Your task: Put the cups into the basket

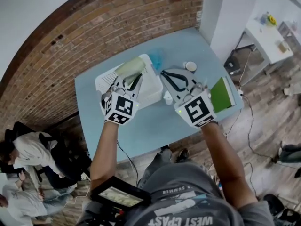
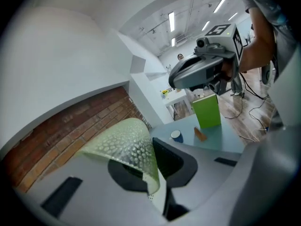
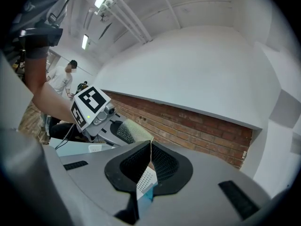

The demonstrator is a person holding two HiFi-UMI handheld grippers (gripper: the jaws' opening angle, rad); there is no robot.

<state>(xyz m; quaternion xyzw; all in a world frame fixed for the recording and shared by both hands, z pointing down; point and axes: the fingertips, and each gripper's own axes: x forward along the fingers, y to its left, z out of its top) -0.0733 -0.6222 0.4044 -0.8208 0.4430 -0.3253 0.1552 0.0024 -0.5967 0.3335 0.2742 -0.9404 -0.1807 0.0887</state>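
A pale green dimpled cup [image 1: 130,67] hangs tilted over the white perforated basket [image 1: 149,94], and my left gripper [image 1: 131,79] is shut on its wall. In the left gripper view the cup [image 2: 127,140] arches over the pads, which pinch its rim. My right gripper [image 1: 164,73] hovers just right of the basket with its jaws shut and nothing in them. In the right gripper view its pads [image 3: 162,166] meet at the tip, with the green cup [image 3: 129,131] beyond them. A blue cup with a white inside [image 1: 190,66] stands on the table to the far right of the basket.
The blue table [image 1: 141,131] holds a green book [image 1: 222,94] at its right edge and a small orange object [image 2: 200,134] near the blue cup. A teal shape [image 1: 155,60] lies behind the basket. A brick wall runs along the far side. People sit at lower left.
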